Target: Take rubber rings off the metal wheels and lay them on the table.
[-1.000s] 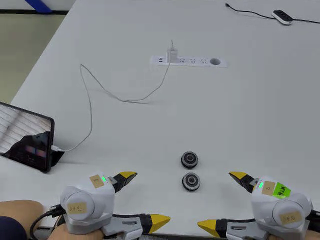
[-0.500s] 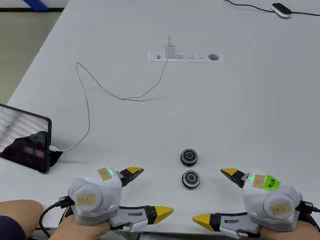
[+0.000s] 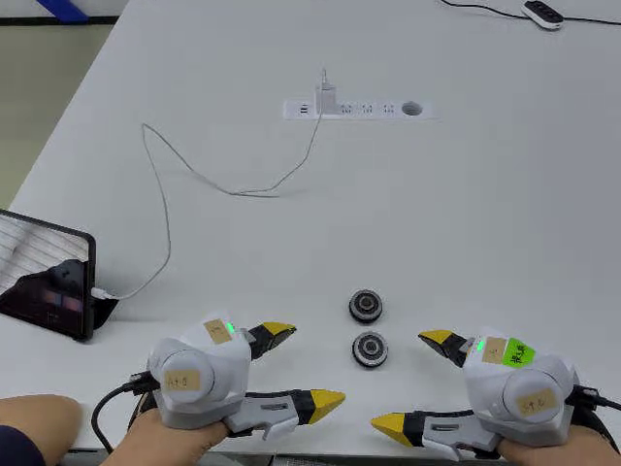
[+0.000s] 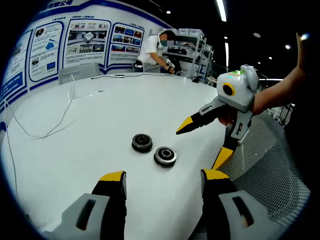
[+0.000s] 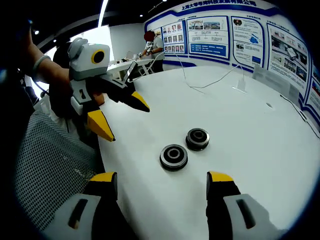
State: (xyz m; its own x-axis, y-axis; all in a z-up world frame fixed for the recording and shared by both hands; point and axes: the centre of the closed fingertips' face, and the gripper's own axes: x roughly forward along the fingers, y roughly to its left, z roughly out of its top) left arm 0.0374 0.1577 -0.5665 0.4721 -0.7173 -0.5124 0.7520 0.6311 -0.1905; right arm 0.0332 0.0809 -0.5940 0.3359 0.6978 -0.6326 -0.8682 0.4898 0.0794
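Two small metal wheels with black rubber rings lie flat on the white table: the far wheel (image 3: 366, 306) (image 4: 142, 142) (image 5: 198, 138) and the near wheel (image 3: 370, 349) (image 4: 165, 156) (image 5: 173, 157). My left gripper (image 3: 303, 367) (image 4: 162, 177) stands open at the table's near edge, left of the near wheel, with nothing between its yellow-tipped fingers. My right gripper (image 3: 412, 381) (image 5: 161, 179) is open on the other side, facing the left one, also holding nothing. The near wheel lies between the two grippers, apart from both.
A white power strip (image 3: 357, 109) with a plugged charger lies farther back; its thin cable (image 3: 165, 194) runs to a dark tablet (image 3: 44, 287) at the left edge. A black-and-white device (image 3: 541, 14) sits far right. A person stands at a bench in the background.
Both grippers have moved inward toward the near wheel, staying open. The head camera has tilted slightly, shifting the scene up.
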